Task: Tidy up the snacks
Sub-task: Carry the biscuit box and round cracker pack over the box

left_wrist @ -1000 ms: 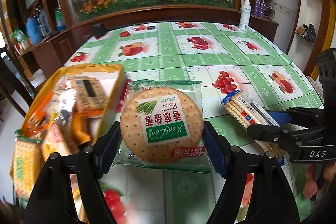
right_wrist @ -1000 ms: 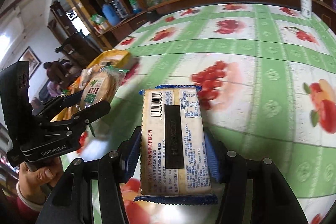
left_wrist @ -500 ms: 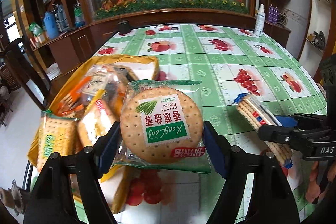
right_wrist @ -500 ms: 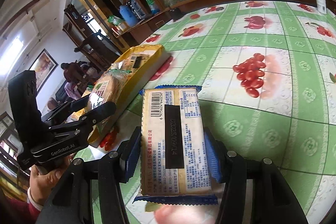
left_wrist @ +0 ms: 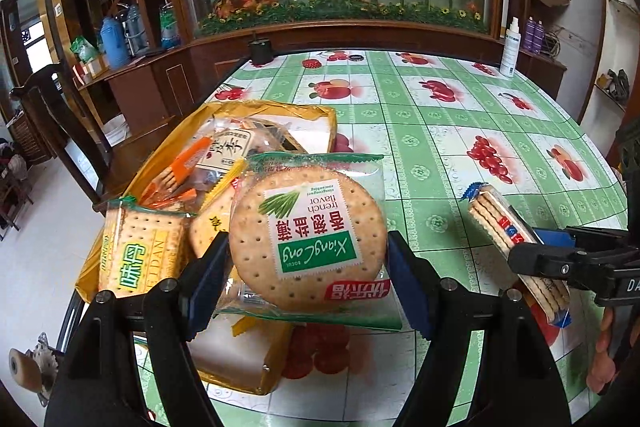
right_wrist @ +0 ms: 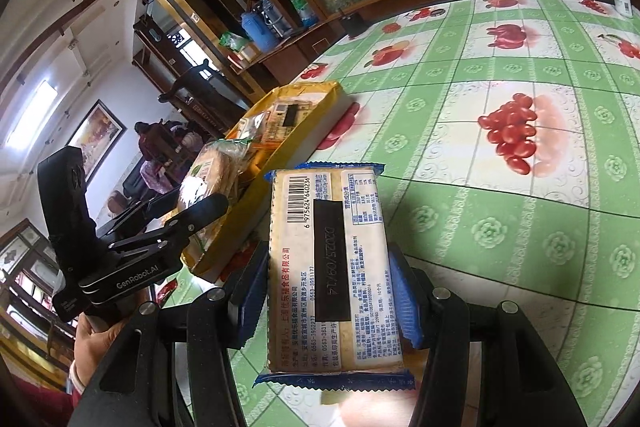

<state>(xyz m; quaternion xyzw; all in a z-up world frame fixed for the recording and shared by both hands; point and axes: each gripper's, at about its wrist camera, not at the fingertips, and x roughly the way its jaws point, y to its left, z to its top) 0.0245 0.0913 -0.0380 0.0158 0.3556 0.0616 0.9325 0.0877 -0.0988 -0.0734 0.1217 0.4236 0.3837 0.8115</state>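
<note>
My left gripper [left_wrist: 308, 263] is shut on a round cracker packet [left_wrist: 308, 239] with a green label, held above the right edge of a yellow tray [left_wrist: 320, 115] full of snack packets. My right gripper [right_wrist: 328, 291] is shut on a rectangular blue-edged biscuit pack [right_wrist: 328, 267], held above the table to the right of the tray [right_wrist: 320, 95]. The left gripper also shows in the right wrist view [right_wrist: 192, 203], and the right gripper with its pack shows in the left wrist view [left_wrist: 528, 251].
The table [left_wrist: 440, 131] has a green checked fruit-print cloth. A white spray bottle [left_wrist: 510, 47] stands at its far right edge, a small black pot [left_wrist: 260, 51] at its far edge. A dark wooden chair [left_wrist: 72, 139] stands left of the table.
Both grippers have risen and pulled back from the table, still holding their packets. The tray now sits lower left under the left gripper.
</note>
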